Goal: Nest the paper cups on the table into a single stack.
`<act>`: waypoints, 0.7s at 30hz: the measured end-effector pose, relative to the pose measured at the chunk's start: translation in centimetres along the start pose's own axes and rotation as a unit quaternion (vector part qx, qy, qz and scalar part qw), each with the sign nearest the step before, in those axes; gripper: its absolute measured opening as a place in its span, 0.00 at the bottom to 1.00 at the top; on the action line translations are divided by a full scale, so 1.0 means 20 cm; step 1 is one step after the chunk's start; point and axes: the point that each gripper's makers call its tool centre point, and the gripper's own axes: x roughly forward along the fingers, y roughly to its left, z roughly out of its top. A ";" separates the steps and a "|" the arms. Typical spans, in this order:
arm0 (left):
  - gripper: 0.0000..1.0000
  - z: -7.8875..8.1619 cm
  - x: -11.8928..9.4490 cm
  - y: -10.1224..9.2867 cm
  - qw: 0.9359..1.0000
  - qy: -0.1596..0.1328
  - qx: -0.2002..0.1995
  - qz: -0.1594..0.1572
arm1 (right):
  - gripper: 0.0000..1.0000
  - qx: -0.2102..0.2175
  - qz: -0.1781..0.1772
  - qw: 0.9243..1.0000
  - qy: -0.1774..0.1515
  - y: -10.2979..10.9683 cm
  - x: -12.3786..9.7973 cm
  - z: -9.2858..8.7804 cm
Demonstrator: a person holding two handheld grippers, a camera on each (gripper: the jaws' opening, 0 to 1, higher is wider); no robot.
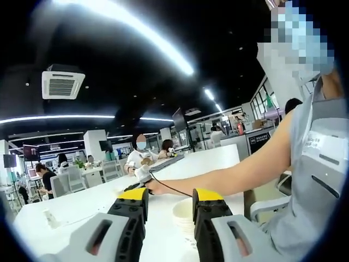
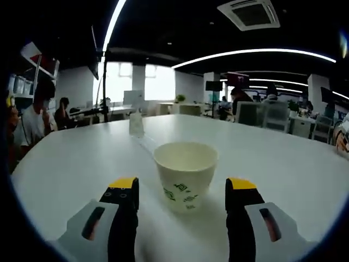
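A white paper cup (image 2: 185,170) with a green print stands upright on the white table (image 2: 283,164), mouth up. My right gripper (image 2: 181,188) is open, one yellow-tipped jaw on each side of the cup, neither touching it. In the left gripper view, white paper cups (image 1: 183,214) with layered rims sit on the table (image 1: 82,204) just beyond and between the jaws. My left gripper (image 1: 170,197) is open and holds nothing.
A person's forearm (image 1: 240,174) stretches across the table behind the left jaws, the torso (image 1: 316,180) close at the right. A small clear bottle (image 2: 136,124) stands further back on the table. Other desks, chairs and seated people lie beyond.
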 end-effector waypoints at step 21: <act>0.34 0.01 0.01 -0.01 1.000 -0.007 -0.006 -0.007 | 0.58 -0.005 -0.024 0.999 -0.024 0.05 0.06 0.03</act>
